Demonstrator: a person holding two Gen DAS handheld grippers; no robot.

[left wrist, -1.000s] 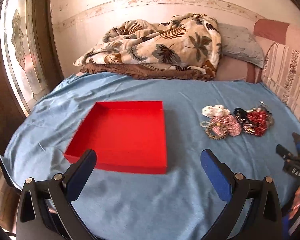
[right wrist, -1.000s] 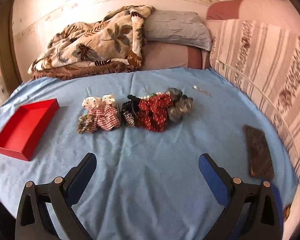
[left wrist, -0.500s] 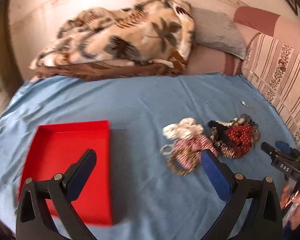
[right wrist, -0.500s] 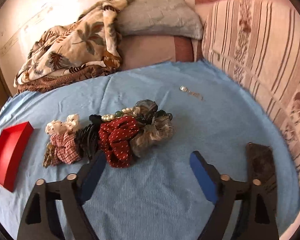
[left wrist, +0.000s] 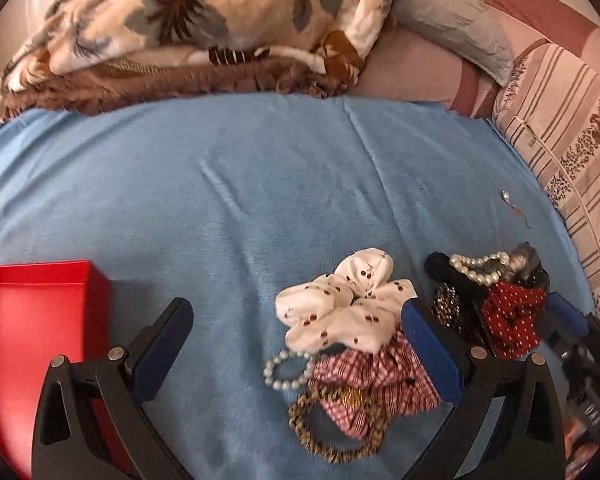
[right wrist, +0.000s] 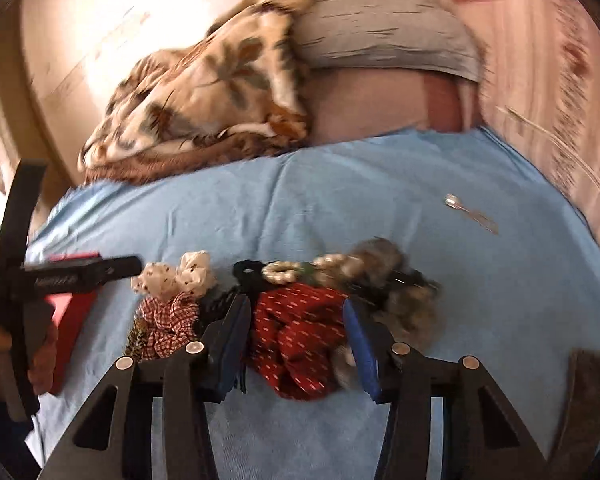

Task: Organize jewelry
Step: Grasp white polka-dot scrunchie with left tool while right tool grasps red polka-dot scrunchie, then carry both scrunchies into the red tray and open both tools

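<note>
1. A blue sheet (left wrist: 260,184) covers the bed, lightly creased across its middle.
2. A leaf-print blanket (left wrist: 204,20), cream with brown and grey leaves, lies bunched at the far end of the bed.
3. A brown fringed throw (left wrist: 172,80) sits under that blanket, its edge touching the sheet.
4. A grey pillow (left wrist: 452,28) lies to the right of the blanket, resting on a pinkish cushion (left wrist: 412,76).
5. A striped, flower-patterned upholstered side (left wrist: 568,120) runs along the right edge of the bed.
6. A dark flat object (right wrist: 588,396) lies on the sheet near the right edge; what it is cannot be told.
7. The pale wall (right wrist: 112,24) behind the bedding is blurred.
</note>
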